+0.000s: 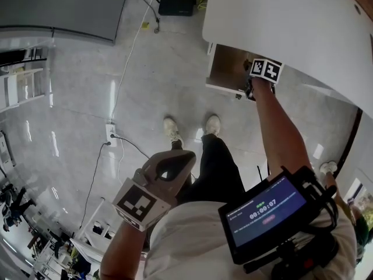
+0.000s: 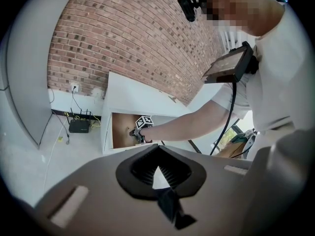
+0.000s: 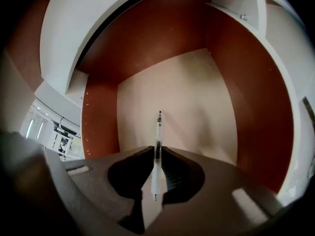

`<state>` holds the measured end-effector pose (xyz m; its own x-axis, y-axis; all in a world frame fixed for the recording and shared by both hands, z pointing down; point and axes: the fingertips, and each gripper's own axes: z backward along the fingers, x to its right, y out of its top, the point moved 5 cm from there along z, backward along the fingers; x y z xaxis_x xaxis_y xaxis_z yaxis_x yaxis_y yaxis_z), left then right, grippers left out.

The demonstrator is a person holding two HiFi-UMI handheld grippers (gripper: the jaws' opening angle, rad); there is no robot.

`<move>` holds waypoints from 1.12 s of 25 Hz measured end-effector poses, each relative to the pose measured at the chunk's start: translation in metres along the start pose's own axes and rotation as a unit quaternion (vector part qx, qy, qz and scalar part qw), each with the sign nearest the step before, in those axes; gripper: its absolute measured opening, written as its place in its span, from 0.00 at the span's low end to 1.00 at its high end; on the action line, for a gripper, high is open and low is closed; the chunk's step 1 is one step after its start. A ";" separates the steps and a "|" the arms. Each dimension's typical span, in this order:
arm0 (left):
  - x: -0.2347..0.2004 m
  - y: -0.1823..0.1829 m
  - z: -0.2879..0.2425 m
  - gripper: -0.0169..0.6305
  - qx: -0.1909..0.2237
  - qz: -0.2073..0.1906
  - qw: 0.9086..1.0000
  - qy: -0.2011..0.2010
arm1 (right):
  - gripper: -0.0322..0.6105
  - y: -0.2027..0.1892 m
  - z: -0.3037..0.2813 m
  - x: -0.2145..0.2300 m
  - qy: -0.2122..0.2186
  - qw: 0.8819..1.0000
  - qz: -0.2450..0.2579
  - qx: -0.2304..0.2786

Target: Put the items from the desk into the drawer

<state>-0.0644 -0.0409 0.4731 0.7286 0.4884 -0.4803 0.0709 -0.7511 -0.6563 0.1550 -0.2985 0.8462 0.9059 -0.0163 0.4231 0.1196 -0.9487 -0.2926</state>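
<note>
Grey floor [image 1: 157, 80], one white desk [image 1: 280, 22], one pulled-out drawer [image 1: 226, 69], one pen [image 3: 158, 132], two grippers.
Near the waist, the left gripper [image 2: 158, 154] has its jaws pressed together. Farther off, the right gripper [image 3: 157, 150] pinches the pen inside the drawer, which only its own view shows.

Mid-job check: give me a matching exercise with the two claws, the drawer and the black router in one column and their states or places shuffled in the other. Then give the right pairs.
Things:
1. left claw
2. right claw
3. drawer
4. black router

States or places:
a. open under the white desk, brown inside
b. shut on the clear pen, reaching into the drawer
c. on the floor by the wall, cables attached
d. shut with nothing between its jaws, away from the drawer

Pairs: 1-d, 2-b, 3-a, 4-c
</note>
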 end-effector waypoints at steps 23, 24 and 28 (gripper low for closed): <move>0.026 0.022 0.026 0.04 0.009 -0.051 0.997 -0.053 | 0.15 -0.001 0.093 -0.031 0.003 0.998 0.070 0.004; 0.022 0.023 0.027 0.04 0.010 -0.053 0.997 -0.056 | 0.15 -0.003 0.094 -0.034 0.003 0.997 0.074 0.003; 0.027 0.034 0.043 0.04 0.025 -0.071 0.995 -0.070 | 0.14 -0.016 0.131 -0.052 0.011 0.996 0.084 0.007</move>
<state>-0.0716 -0.0346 0.4129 0.6110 0.6475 -0.4555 0.1295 -0.6493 -0.7494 0.1594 -0.2414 0.7166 0.9047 -0.1813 0.3855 -0.0268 -0.9274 -0.3732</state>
